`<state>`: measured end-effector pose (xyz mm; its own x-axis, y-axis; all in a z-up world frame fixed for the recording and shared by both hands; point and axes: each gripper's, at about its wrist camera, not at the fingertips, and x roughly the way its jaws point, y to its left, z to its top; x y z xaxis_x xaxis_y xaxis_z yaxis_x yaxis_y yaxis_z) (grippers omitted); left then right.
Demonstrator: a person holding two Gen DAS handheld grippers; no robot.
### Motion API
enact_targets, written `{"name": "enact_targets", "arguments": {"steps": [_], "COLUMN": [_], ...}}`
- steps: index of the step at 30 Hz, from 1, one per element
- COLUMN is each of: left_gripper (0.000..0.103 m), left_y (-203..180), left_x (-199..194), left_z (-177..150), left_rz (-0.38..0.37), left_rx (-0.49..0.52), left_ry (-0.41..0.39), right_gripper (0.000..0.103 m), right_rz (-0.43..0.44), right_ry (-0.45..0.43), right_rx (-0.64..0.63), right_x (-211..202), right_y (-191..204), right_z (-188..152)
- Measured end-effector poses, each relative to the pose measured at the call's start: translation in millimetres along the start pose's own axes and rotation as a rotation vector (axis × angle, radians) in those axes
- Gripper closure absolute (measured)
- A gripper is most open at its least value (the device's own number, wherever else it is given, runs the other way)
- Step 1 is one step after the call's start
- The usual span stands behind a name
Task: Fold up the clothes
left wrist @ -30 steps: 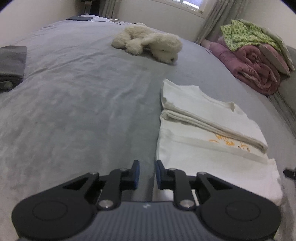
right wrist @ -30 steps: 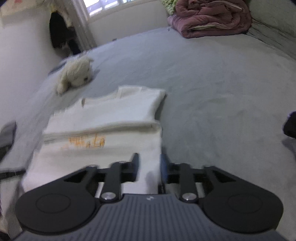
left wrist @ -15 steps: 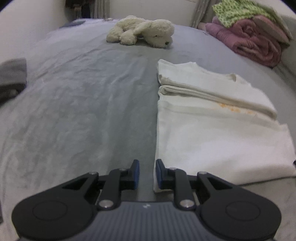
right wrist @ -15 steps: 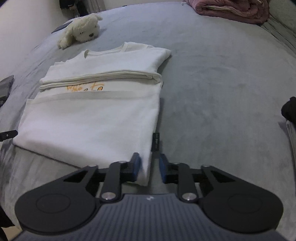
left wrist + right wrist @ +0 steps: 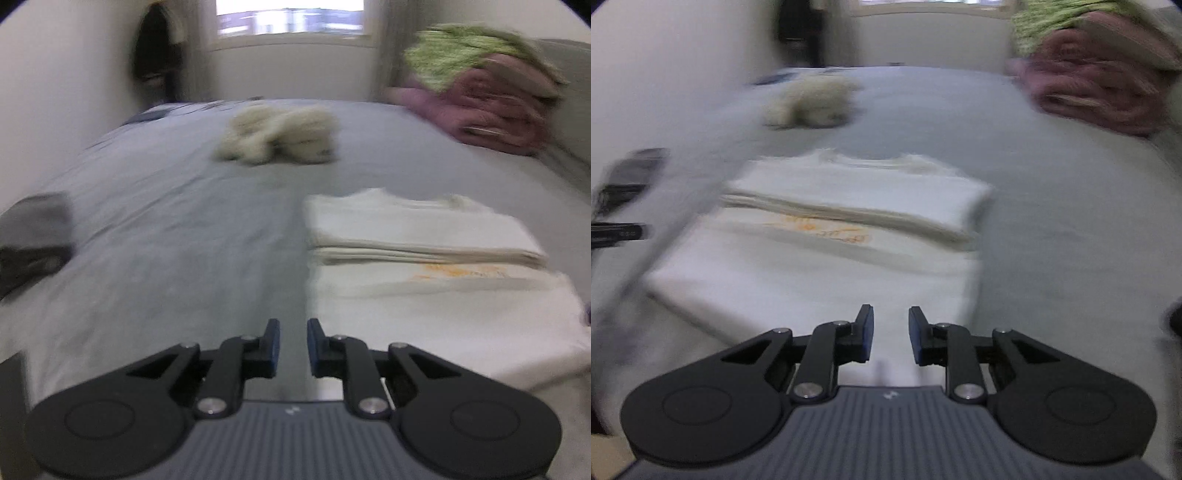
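Observation:
A white T-shirt [image 5: 424,295] with an orange print lies flat on the grey bed [image 5: 166,258], its upper part folded down into a thick band [image 5: 406,236]. My left gripper [image 5: 293,343] hovers low at the shirt's near left corner, jaws a narrow gap apart with only bed sheet showing between them. In the right wrist view the shirt [image 5: 812,280] fills the middle. My right gripper [image 5: 891,332] sits over its near right part, jaws slightly apart, and I see no cloth clamped between them. Both views are blurred.
A cream plush toy [image 5: 280,136] lies farther up the bed. A pile of pink and green bedding [image 5: 487,103] is stacked at the back right. A grey folded garment [image 5: 33,236] rests at the left edge. A dark bar [image 5: 617,234] pokes in at the left.
Both cameras have dropped lower and levelled out, so the window wall now shows. The shirt stays flat in the same fold. The finger gaps look about the same.

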<state>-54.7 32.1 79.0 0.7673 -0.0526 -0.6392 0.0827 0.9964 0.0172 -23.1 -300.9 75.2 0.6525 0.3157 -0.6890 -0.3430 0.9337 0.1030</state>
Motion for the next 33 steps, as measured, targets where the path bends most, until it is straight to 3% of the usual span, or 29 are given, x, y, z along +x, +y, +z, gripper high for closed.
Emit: {"name": "enact_targets", "arguments": {"steps": [3, 8, 14, 22, 30, 33], "left_gripper": [0.087, 0.087, 0.087, 0.084, 0.085, 0.08], "left_y": [-37, -84, -116, -90, -40, -28], "left_x": [-1, 8, 28, 25, 22, 21], "left_z": [-4, -17, -43, -43, -51, -52], "left_rz": [-0.091, -0.217, -0.208, -0.2, -0.231, -0.222], "left_rx": [0.103, 0.216, 0.323, 0.293, 0.269, 0.266], "left_ry": [-0.022, -0.02, 0.028, 0.025, 0.001, 0.001], "right_gripper": [0.078, 0.089, 0.09, 0.091, 0.093, 0.096], "right_rz": [0.085, 0.098, 0.047, 0.032, -0.04, -0.07], "right_ry": [0.029, 0.065, 0.119, 0.106, 0.102, 0.114], "right_rx": [-0.041, -0.089, -0.116, -0.148, -0.106, -0.089], "right_x": [12, 36, 56, 52, 29, 21], "right_y": [20, 46, 56, 54, 12, -1], "right_z": [-5, -13, -18, -19, -32, -37]}}
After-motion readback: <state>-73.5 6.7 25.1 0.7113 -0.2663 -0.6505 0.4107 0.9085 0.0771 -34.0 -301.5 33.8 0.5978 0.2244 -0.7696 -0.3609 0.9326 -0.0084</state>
